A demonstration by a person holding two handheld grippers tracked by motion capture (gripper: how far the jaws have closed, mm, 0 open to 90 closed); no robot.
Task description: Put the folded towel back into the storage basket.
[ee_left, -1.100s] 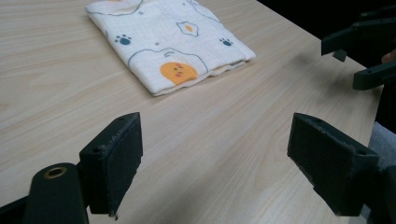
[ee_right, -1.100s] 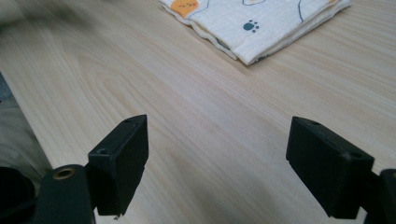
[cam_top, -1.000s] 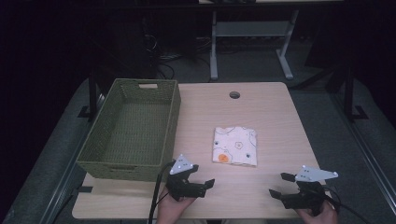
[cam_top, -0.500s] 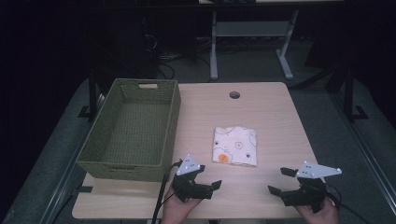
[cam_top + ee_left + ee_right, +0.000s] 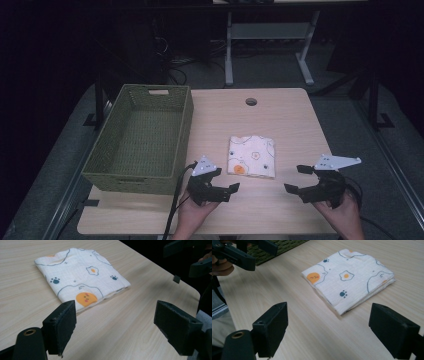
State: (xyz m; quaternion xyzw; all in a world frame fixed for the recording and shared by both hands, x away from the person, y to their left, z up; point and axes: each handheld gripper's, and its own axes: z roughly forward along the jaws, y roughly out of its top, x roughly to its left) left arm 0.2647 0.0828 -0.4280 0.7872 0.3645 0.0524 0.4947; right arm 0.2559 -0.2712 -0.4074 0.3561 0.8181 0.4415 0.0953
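Folded cloth (image 5: 252, 156) lies flat, mid worktop (image 5: 280, 115), betw. both tools; left hand-held gripper (image 5: 224, 190) nearer, cloth just ahead-right; right hand-held gripper (image 5: 298, 179) farther, jaws just opening; both wide open, empty

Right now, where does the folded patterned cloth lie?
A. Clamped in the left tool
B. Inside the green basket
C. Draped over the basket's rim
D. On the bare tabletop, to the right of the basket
D: the folded cloth lies flat on the wooden table, apart from the green basket at its left, and both the left tool and the right tool stand open short of it.
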